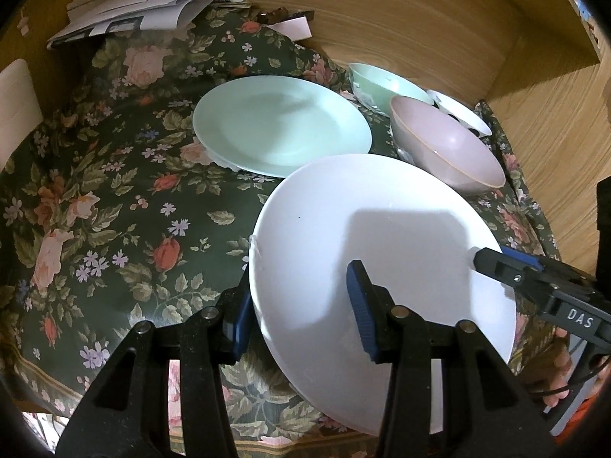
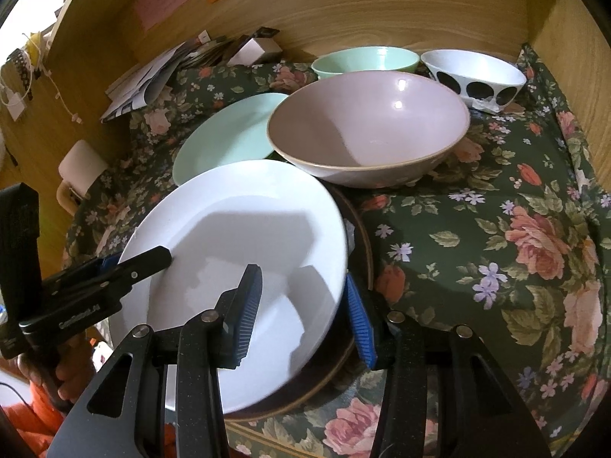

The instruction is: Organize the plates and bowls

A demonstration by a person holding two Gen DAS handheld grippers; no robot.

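While I lean over the table, my left gripper and my right gripper are both at the white plate, one on each side. Each gripper has one finger above the plate and one finger past its rim. The jaws look partly open around the edge. I cannot tell if they are squeezing it yet.

I think I use two grippers because the plate is wide and smooth, so one could let it tip.

In my right view the white plate sits on a brown plate. Only a dark strip of that one shows at the side. It looks like I am stacking plates here, or lifting this one off. I cannot tell which.

Everything rests on a flowery cloth that is lumpy, so dishes may wobble.

A bit farther away lies a mint green plate. Just beside the white plate is a big pink bowl.

Behind the pink bowl sit a green bowl and a white bowl with black dots, side by side near the wooden wall. The bowls are in one group, so I guess plates belong together too.

Some papers lie in the far corner.
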